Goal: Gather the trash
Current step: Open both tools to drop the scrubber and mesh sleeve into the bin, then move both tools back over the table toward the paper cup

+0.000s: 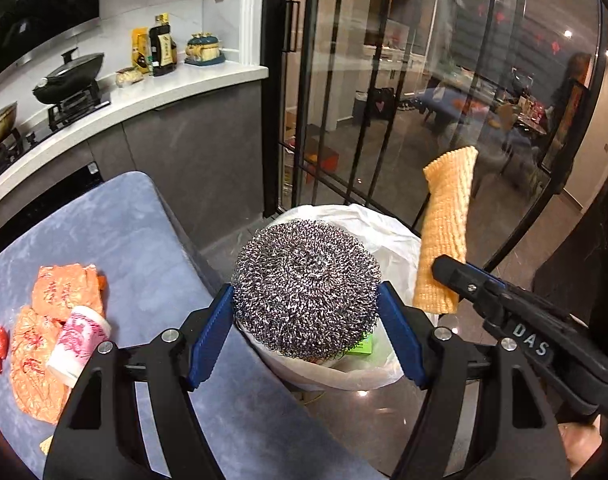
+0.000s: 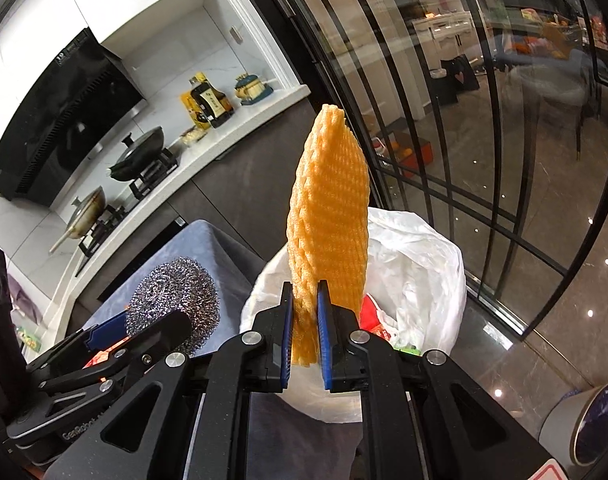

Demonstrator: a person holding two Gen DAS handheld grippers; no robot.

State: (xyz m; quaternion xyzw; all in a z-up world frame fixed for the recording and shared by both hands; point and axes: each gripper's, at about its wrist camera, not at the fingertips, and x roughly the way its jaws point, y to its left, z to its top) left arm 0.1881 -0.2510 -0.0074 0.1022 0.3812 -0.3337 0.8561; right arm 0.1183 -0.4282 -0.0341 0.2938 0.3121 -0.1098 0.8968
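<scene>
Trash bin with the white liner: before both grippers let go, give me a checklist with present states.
1. Left gripper clamped on steel wool scrubber: ok.
2. Right gripper clamped on orange foam net: ok.
3. Scrubber above trash bin opening: ok.
4. Foam net above the opening: cannot tell.
5. Liner open, room inside: ok.
6. Table cleared of trash: not ok, paper cup and wrappers remain.

A white counter point(image 1: 208, 80) with a stove point(image 1: 76, 108) ran along the left wall; black-framed glass doors point(image 1: 383, 100) stood far right, above a dark glossy floor point(image 2: 543, 340).
</scene>
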